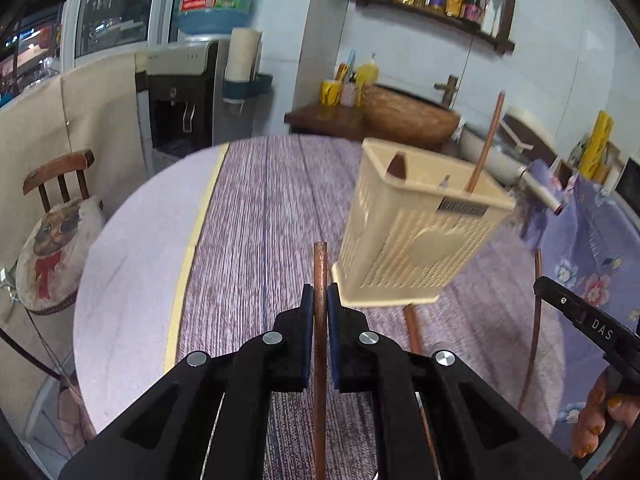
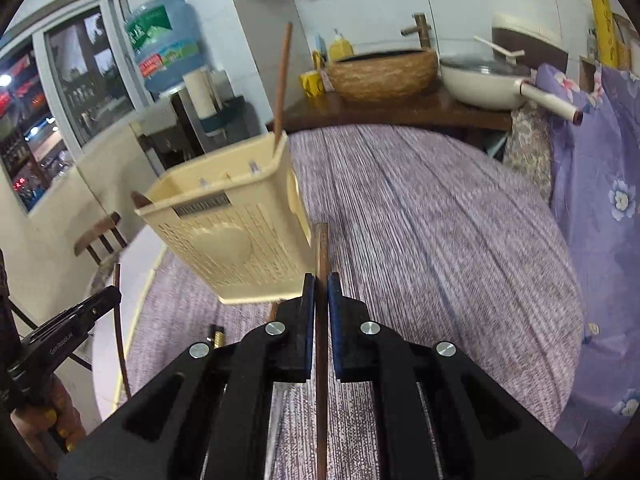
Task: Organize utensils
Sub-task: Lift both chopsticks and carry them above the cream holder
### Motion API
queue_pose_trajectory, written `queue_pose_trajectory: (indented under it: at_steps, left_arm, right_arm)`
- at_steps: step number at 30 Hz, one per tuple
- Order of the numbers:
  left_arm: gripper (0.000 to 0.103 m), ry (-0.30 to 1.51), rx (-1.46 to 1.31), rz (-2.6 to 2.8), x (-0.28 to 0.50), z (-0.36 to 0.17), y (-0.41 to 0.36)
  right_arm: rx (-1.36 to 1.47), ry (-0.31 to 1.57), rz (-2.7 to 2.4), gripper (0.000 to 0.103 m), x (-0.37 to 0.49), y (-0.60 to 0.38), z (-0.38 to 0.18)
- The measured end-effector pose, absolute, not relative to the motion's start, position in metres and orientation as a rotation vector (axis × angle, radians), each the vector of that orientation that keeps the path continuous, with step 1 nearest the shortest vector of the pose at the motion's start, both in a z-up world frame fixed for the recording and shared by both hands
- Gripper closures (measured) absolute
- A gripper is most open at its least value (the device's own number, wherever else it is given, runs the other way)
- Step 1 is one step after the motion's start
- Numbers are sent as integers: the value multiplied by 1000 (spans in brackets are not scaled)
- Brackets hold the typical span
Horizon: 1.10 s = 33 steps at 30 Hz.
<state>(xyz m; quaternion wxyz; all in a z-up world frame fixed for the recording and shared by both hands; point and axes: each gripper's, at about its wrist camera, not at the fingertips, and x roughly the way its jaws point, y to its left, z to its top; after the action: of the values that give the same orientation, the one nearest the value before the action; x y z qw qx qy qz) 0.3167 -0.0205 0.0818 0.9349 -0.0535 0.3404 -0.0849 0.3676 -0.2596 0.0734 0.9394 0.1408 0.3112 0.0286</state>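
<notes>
A cream perforated utensil holder point(image 1: 416, 232) stands on the round table; it also shows in the right wrist view point(image 2: 236, 236). One brown chopstick point(image 1: 486, 142) stands upright in it, seen too in the right wrist view point(image 2: 282, 84), and a dark utensil tip point(image 1: 398, 166) pokes above its rim. My left gripper point(image 1: 320, 300) is shut on a brown chopstick point(image 1: 320, 268), just left of the holder's base. My right gripper point(image 2: 321, 292) is shut on another brown chopstick point(image 2: 321, 248), just right of the holder.
The table has a purple striped cloth point(image 2: 420, 220). A brown utensil handle point(image 1: 412, 324) lies under the holder's base. A wooden chair point(image 1: 56, 208) stands left. A side counter holds a woven bowl point(image 2: 380, 74) and a white pan point(image 2: 488, 80). A water dispenser point(image 1: 184, 92) stands behind.
</notes>
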Motion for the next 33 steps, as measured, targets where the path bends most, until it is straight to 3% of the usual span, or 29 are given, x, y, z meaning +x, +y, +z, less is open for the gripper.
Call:
queue_pose_trajectory:
  at_steps: [7,19,33]
  left_arm:
    - [95,610,-122,-192,303,119,-13]
    - [95,569,-115,-223,284,141,-8]
    - [95,328,-164,-224,314,268,-31]
  right_arm:
    - [248,554,96,95,338,-265,120]
    - [228,529,145,95,319,-264,150]
    - [176,362,148,95,341,-246,272]
